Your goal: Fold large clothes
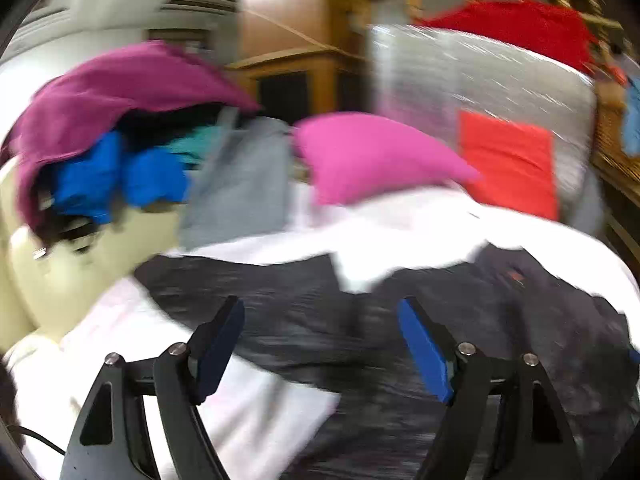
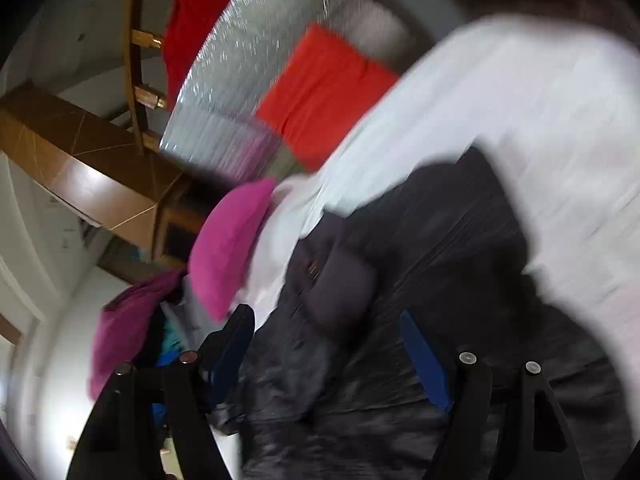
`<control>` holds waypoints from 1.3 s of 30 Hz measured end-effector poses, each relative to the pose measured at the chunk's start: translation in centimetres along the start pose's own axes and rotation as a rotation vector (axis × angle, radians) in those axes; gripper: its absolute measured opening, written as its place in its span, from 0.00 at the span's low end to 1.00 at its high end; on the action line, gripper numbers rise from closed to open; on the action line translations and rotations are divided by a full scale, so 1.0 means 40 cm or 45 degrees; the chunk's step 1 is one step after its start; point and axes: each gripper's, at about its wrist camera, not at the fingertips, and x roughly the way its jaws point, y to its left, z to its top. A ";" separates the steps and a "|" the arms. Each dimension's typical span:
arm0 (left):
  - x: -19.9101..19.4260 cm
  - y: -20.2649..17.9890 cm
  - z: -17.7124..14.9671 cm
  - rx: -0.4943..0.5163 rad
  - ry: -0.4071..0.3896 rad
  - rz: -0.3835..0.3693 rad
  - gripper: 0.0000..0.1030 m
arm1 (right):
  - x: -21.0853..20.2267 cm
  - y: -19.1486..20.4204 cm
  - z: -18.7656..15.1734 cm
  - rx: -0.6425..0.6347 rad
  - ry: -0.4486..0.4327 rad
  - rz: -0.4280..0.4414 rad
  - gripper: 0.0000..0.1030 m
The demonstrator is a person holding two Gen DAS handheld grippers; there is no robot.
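Note:
A large dark grey garment [image 1: 320, 320] lies spread on a white sheet [image 1: 420, 216]. It also shows in the right wrist view [image 2: 420, 264], crumpled, with a folded sleeve or flap [image 2: 340, 292]. My left gripper [image 1: 322, 316] is open and empty just above the dark cloth. My right gripper [image 2: 326, 336] is open, fingers wide apart over the garment, nothing held. Both views are blurred by motion.
A pink garment [image 1: 368, 156] lies behind the dark one. A heap of maroon [image 1: 104, 96], blue and grey clothes sits at the left on a cream object. A folded red cloth [image 1: 508, 160] lies on a silver mat [image 1: 460, 76]. Wooden furniture stands behind.

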 end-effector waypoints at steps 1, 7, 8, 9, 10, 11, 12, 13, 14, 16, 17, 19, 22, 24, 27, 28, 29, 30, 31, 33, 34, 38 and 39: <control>-0.002 0.026 -0.005 -0.025 0.003 0.021 0.78 | 0.033 -0.007 -0.005 0.025 0.035 0.013 0.76; 0.048 0.095 -0.051 -0.091 0.144 0.061 0.79 | 0.192 -0.029 -0.029 0.126 0.113 0.018 0.76; 0.052 0.106 -0.060 -0.107 0.169 0.052 0.79 | 0.213 -0.027 -0.031 0.135 0.124 0.024 0.76; 0.063 0.109 -0.063 -0.118 0.192 0.046 0.79 | 0.209 -0.026 -0.034 0.130 0.128 0.029 0.76; 0.063 0.113 -0.068 -0.121 0.207 0.041 0.79 | 0.216 -0.013 -0.040 0.105 0.127 0.041 0.76; 0.067 0.108 -0.071 -0.117 0.218 0.033 0.79 | 0.220 0.011 -0.044 0.063 0.119 0.056 0.76; 0.073 0.096 -0.073 -0.104 0.227 0.018 0.79 | 0.220 0.040 -0.047 0.014 0.116 0.078 0.76; 0.079 0.080 -0.081 -0.089 0.234 0.003 0.79 | 0.206 0.064 -0.053 -0.023 0.113 0.093 0.76; 0.082 0.068 -0.081 -0.077 0.245 -0.022 0.79 | 0.208 0.084 -0.058 -0.056 0.108 0.099 0.76; 0.085 0.036 -0.086 -0.054 0.278 -0.094 0.79 | 0.210 0.130 -0.074 -0.154 0.093 0.085 0.73; 0.083 0.016 -0.089 -0.045 0.289 -0.125 0.79 | 0.213 0.146 -0.082 -0.199 0.085 0.059 0.61; 0.079 -0.016 -0.090 -0.021 0.297 -0.161 0.79 | 0.221 0.159 -0.099 -0.273 0.104 0.011 0.25; 0.066 -0.072 -0.099 0.058 0.286 -0.203 0.79 | 0.239 0.165 -0.118 -0.296 0.150 0.030 0.21; 0.060 -0.096 -0.103 0.097 0.284 -0.227 0.79 | 0.241 0.181 -0.128 -0.326 0.167 0.045 0.21; 0.063 -0.098 -0.104 0.086 0.289 -0.223 0.79 | 0.260 0.194 -0.142 -0.312 0.282 0.155 0.21; 0.066 -0.095 -0.105 0.078 0.294 -0.221 0.79 | 0.276 0.198 -0.151 -0.305 0.352 0.196 0.21; 0.071 -0.091 -0.105 0.066 0.302 -0.221 0.79 | 0.292 0.201 -0.165 -0.306 0.410 0.214 0.22; 0.075 -0.087 -0.105 0.052 0.313 -0.223 0.79 | 0.304 0.200 -0.176 -0.301 0.450 0.219 0.27; 0.077 -0.083 -0.106 0.042 0.321 -0.223 0.79 | 0.318 0.193 -0.188 -0.269 0.514 0.221 0.32; 0.085 -0.077 -0.107 0.031 0.337 -0.229 0.79 | 0.322 0.180 -0.184 -0.184 0.563 0.235 0.71; 0.087 -0.077 -0.108 0.035 0.339 -0.234 0.79 | 0.308 0.179 -0.173 -0.165 0.541 0.247 0.76; 0.099 -0.090 -0.114 0.080 0.358 -0.239 0.79 | 0.200 0.170 -0.094 -0.184 0.347 0.207 0.76; 0.106 -0.090 -0.114 0.072 0.375 -0.250 0.79 | 0.161 0.156 -0.066 -0.198 0.268 0.120 0.76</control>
